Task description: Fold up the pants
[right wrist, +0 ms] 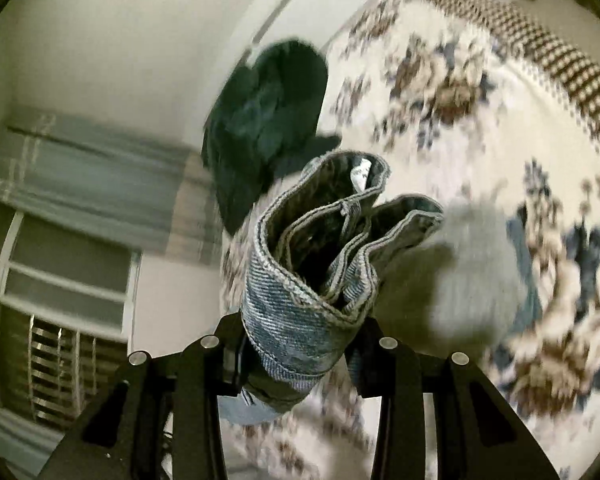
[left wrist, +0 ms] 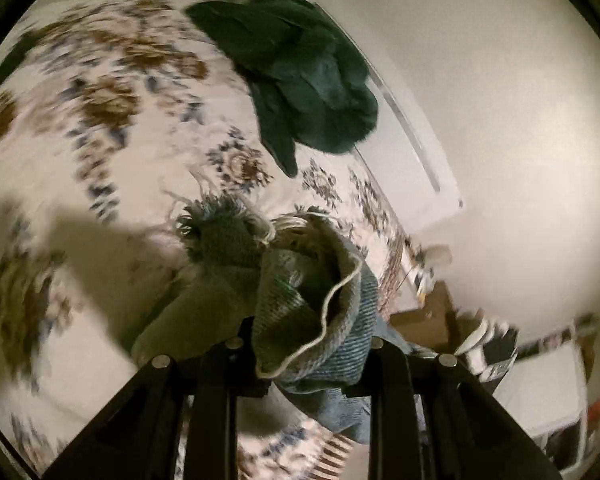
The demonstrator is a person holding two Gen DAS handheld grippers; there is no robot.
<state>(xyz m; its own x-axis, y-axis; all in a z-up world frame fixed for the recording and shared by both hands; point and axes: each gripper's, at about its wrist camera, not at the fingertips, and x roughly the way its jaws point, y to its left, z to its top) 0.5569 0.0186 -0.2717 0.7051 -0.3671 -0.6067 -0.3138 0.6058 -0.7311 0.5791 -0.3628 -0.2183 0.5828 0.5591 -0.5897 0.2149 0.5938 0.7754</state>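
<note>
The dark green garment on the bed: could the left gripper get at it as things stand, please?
Probably not yet: the left gripper is shut on the jeans. The dark green garment lies uncovered on the floral bedspread ahead.

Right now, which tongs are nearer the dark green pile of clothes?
Hard to call. The left tongs and right tongs both grip the jeans, each apart from the dark green pile.

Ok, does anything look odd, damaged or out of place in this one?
The faded blue denim jeans have a frayed hem with loose white threads, held in the left gripper. A dark green garment lies crumpled on the floral bedspread. Both views are motion-blurred.
</note>
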